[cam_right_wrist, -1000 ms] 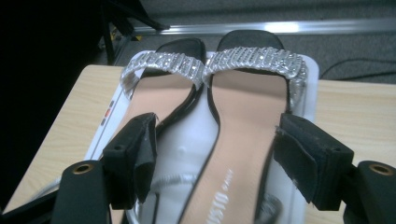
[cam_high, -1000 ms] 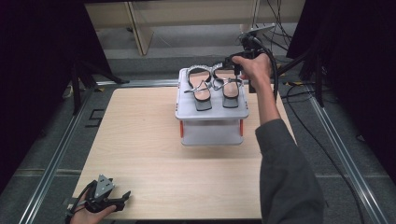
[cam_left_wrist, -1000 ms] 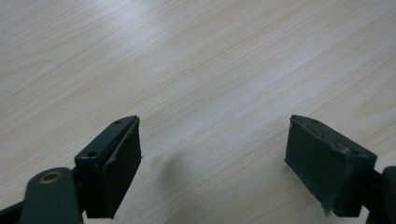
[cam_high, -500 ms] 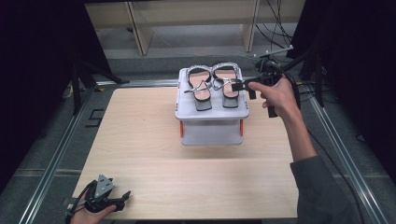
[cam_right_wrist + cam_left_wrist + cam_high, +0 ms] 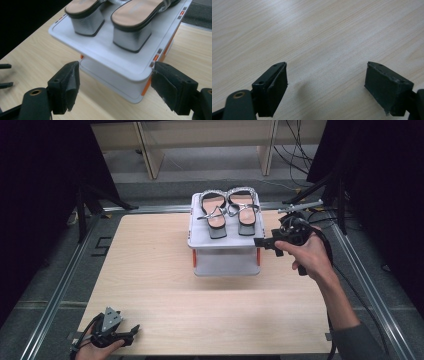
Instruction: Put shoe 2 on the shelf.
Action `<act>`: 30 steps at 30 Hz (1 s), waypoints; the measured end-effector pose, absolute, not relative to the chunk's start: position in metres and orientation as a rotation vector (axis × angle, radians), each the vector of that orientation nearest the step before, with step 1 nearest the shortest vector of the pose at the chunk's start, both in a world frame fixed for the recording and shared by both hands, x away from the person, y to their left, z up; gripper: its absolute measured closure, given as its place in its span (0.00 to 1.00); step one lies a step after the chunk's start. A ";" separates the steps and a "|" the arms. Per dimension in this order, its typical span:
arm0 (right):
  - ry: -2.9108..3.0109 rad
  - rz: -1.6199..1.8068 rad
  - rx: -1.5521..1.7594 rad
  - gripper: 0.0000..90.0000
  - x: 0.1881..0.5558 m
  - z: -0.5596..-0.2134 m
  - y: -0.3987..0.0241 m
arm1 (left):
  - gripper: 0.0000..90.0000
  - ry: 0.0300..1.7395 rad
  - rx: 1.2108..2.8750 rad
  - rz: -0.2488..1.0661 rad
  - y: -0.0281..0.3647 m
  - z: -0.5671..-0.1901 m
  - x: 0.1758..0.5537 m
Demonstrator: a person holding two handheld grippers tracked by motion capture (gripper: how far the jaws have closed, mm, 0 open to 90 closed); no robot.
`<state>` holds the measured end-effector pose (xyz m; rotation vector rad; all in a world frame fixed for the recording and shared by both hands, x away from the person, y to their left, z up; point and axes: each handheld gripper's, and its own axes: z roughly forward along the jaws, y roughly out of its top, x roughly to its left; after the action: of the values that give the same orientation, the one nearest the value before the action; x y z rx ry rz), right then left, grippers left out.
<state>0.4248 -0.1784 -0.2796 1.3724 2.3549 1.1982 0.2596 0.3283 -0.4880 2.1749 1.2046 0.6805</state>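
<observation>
So the counter (image 5: 150,285) is a light wood top with a metal rail frame (image 5: 60,290) running along its edges, sitting on a grey floor (image 5: 165,172). Behind the counter there's pale wooden furniture (image 5: 145,140) with upright legs, and a bunch of black cables (image 5: 295,145) trail down just right of it. Both sides of the counter are hung with dark black curtains (image 5: 40,180).

Silver-heeled sandals (image 5: 230,212) with tan insoles stand on a white, orange-accented box (image 5: 225,257) on the pale wood-grain table (image 5: 150,270).

two sandals (image 5: 227,212), one white box (image 5: 225,255), two tongs (image 5: 265,242)
</observation>
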 end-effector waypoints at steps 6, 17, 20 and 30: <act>2.359 1.221 1.267 0.23 0.404 -0.291 -0.181 | 0.20 1.203 2.174 0.681 0.328 -0.488 0.260; 2.405 1.250 1.210 0.20 0.376 -0.330 -0.173 | 0.20 1.206 2.176 0.684 0.328 -0.488 0.260; 2.415 1.252 1.224 0.20 0.371 -0.341 -0.169 | 0.20 1.206 2.171 0.676 0.328 -0.488 0.260; 2.442 1.260 1.203 0.19 0.357 -0.374 -0.162 | 0.20 1.206 2.173 0.682 0.328 -0.488 0.260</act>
<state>0.3574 -0.1618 -0.3739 1.2031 2.4425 1.2601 0.2596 0.3284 -0.4881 2.1735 1.2059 0.6819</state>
